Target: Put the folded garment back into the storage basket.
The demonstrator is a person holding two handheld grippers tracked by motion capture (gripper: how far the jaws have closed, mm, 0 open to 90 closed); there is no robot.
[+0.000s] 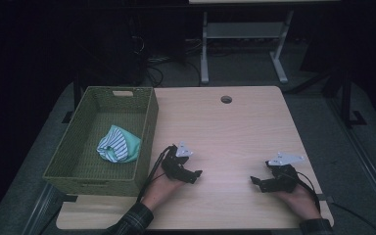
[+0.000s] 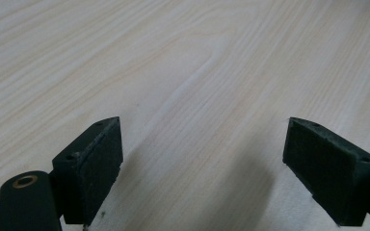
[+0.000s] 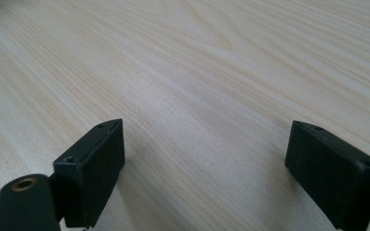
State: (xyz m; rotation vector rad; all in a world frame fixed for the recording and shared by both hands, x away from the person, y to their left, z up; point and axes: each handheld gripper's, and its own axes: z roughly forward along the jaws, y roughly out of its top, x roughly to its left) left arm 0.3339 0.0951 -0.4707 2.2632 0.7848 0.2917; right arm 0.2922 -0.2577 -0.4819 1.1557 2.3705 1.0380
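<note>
A bundled cloth [image 1: 119, 144], white with dark stripes and a mint-green part, lies inside the green woven basket [image 1: 149, 125] at the table's left. My left gripper [image 1: 196, 175] rests low over the light wooden table [image 1: 225, 132] just right of the basket's front corner, held by a hand in a plaid sleeve. Its jaws stand wide apart over bare wood in the left gripper view [image 2: 204, 159]. My right gripper [image 1: 254, 182] sits near the front right of the table, pointing left. In the right gripper view [image 3: 207, 161] its jaws are also spread with nothing between them.
A round cable hole [image 1: 226, 99] is in the table's far middle. Behind the table stands a white desk frame [image 1: 245, 44] on a dark floor with cables. The basket's tall wall rises beside the left hand.
</note>
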